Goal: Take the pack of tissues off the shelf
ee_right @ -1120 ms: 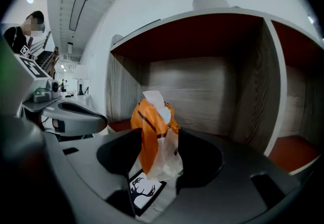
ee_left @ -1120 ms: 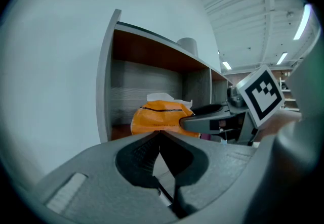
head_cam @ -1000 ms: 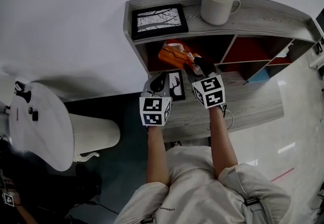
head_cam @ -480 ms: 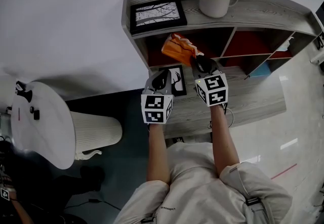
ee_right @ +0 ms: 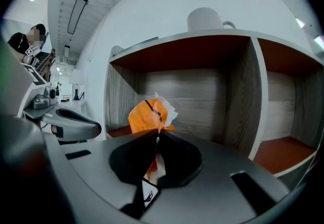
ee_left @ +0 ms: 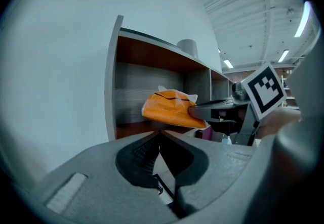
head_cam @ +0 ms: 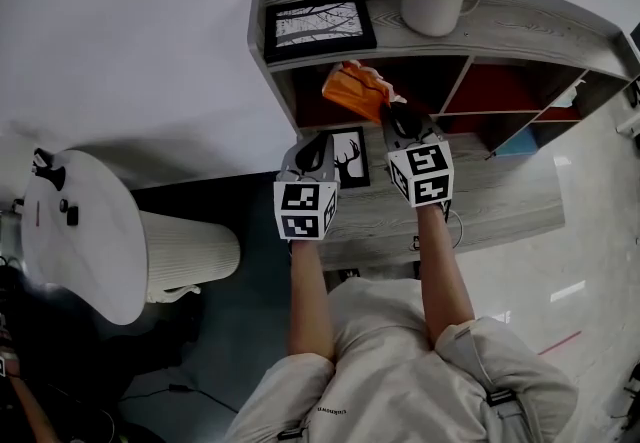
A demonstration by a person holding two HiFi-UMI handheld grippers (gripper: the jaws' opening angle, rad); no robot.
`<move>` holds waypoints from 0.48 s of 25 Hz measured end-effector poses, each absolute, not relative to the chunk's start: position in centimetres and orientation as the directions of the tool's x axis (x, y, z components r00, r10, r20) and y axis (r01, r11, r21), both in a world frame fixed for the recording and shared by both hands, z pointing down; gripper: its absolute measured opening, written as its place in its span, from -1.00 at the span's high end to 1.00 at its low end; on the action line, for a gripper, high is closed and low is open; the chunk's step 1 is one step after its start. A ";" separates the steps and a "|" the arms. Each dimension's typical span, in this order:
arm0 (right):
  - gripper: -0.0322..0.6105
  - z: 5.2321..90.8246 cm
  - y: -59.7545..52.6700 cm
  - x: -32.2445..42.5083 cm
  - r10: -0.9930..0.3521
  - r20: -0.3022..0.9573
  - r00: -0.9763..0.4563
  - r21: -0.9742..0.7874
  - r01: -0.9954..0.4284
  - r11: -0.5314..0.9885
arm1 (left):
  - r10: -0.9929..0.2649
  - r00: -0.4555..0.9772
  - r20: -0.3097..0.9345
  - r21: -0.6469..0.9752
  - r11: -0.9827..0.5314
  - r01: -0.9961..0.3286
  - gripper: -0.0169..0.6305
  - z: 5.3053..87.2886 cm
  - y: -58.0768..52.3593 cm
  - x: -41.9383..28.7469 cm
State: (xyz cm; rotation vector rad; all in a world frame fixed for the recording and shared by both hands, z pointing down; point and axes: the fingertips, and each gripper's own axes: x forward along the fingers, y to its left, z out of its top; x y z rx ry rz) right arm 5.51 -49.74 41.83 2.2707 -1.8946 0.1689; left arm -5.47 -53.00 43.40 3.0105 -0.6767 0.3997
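The shelf (head_cam: 540, 26) holds the pack of tissues (head_cam: 352, 89) at the front edge of its upper left compartment. The pack is possibly already clear of the compartment floor. The right gripper (head_cam: 390, 116) is closing its jaws to a pinch on the pack's wrapper. The left gripper (head_cam: 314, 153) has its jaws closed on nothing. The step in hand is extraction. Next, draw the pack straight out, keeping the pinch.

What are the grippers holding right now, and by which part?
The right gripper pinches the orange tissue pack by its near end. The left gripper is shut and empty.
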 end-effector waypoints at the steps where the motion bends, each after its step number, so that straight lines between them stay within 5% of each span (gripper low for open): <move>1: 0.84 41.7 -49.8 5.5 -0.964 0.201 0.175 0.071 -0.984 -0.164 | -0.422 0.871 0.252 -0.022 -0.902 -0.431 0.92 43.3 -53.0 -5.5; 12: 0.84 39.7 -48.6 6.6 -0.979 0.155 0.130 0.111 -0.987 -0.114 | -0.483 0.846 0.223 0.030 -0.865 -0.502 0.92 42.7 -52.1 -4.7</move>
